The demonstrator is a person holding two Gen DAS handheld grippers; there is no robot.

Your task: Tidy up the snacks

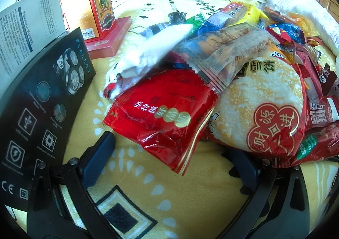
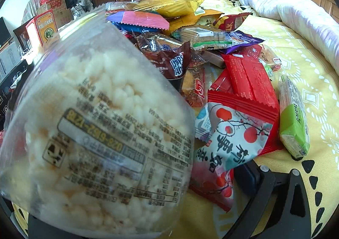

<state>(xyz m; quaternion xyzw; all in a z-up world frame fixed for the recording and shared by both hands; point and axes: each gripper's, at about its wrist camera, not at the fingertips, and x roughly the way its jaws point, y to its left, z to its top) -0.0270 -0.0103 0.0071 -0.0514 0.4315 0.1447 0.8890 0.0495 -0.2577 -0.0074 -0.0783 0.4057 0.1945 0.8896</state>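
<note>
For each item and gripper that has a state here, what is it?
Left gripper: open, holding nothing, fingers either side of the red packet's corner.
Right gripper: state cannot be told; rice cracker pack fills its view.
Red packet: sealed, flat on blanket.
Red box: upright, closed.
Green wafer pack: sealed, apart from pile.

Left wrist view: low over yellow blanket [image 1: 169, 192], close to snack pile [image 1: 243, 82], facing headboard. Right wrist view: closer still, clear rice-cracker packet [image 2: 99, 129] filling its left. Shared: pile, white duvet [image 2: 286, 6], red box [image 1: 93, 4].
</note>
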